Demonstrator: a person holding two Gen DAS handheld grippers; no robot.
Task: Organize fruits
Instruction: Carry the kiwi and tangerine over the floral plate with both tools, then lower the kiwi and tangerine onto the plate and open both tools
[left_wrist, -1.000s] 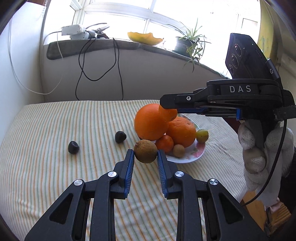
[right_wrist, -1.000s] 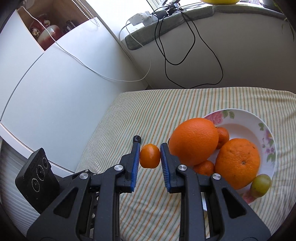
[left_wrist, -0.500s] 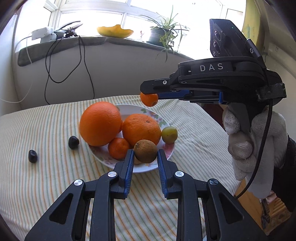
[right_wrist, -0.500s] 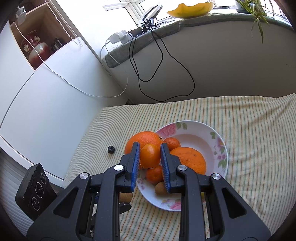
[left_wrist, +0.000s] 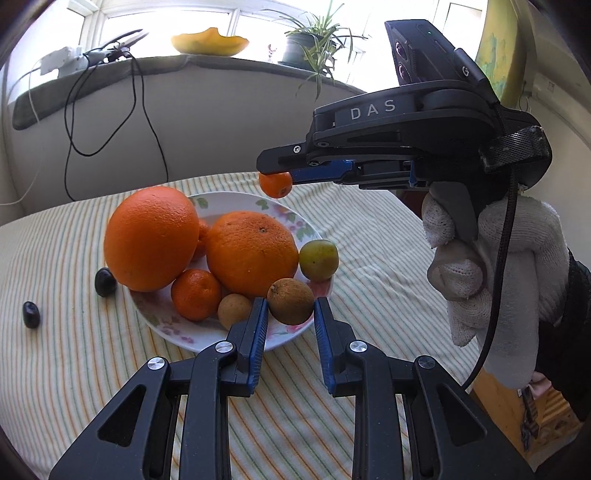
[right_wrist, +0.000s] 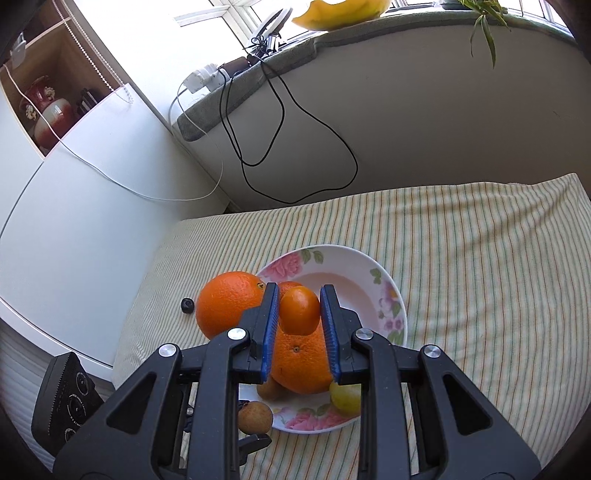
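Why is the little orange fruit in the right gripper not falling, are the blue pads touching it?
Touching. The right wrist view shows both blue pads pressed against the little orange fruit, with no gap either side.

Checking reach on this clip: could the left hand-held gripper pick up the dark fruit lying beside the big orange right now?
Probably not yet. The left hand-held gripper is shut on a brown fruit over the plate. The dark fruit lies unobstructed on the striped cloth.

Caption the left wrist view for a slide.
Left gripper carries a brown fruit above the floral plate; right gripper brings a small orange.
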